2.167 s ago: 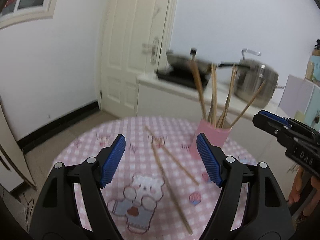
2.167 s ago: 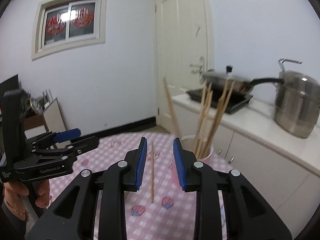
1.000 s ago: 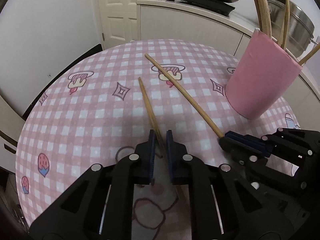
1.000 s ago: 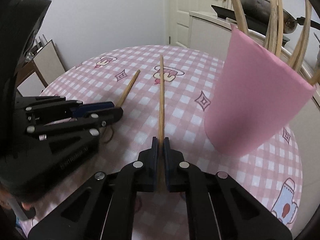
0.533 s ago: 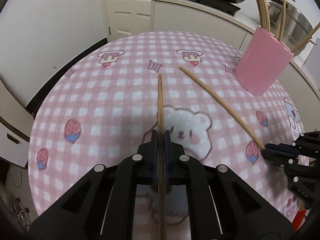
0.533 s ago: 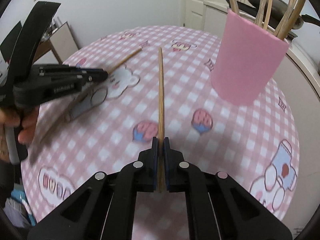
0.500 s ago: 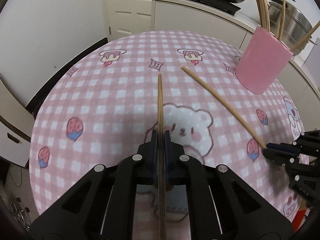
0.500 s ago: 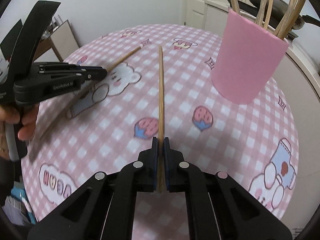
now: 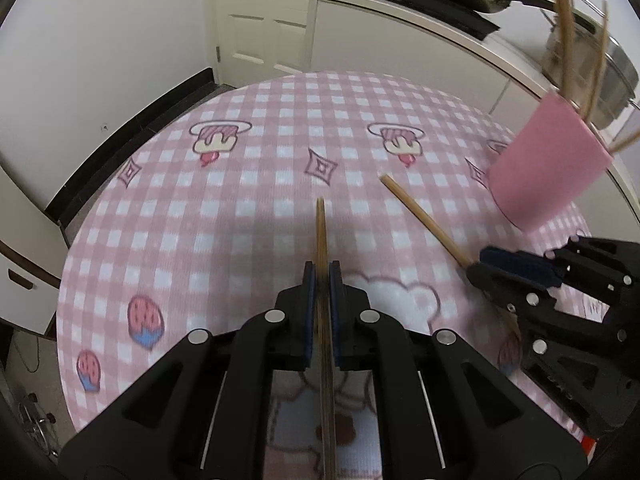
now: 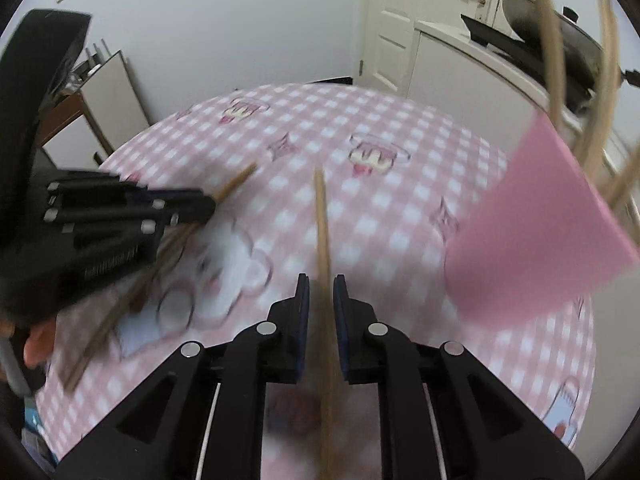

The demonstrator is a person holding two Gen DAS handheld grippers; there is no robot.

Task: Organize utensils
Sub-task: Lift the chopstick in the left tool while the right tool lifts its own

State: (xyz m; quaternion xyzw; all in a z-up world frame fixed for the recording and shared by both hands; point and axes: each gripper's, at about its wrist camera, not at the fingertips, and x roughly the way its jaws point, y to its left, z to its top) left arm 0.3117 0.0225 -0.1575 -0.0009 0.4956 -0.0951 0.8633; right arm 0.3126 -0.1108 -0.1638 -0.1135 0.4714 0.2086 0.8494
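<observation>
While left of the pink cup (image 9: 548, 164), left gripper (image 9: 321, 280) clamped one chopstick (image 9: 321, 232); right gripper (image 10: 321, 292), jaws just parting, slack round another (image 10: 322, 216); table edge (image 9: 100, 200) well clear.

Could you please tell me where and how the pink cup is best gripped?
Probably the pink cup by its bare lower wall, from the side with level jaws: it stands upright, and the chopsticks fanning from its mouth block a top approach.

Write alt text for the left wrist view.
The left tool is shut on a wooden chopstick that points ahead over a round table with a pink checked cloth. At right, the right tool, its jaws just opening, has a second chopstick between them; a pink cup of chopsticks stands beyond.
</observation>
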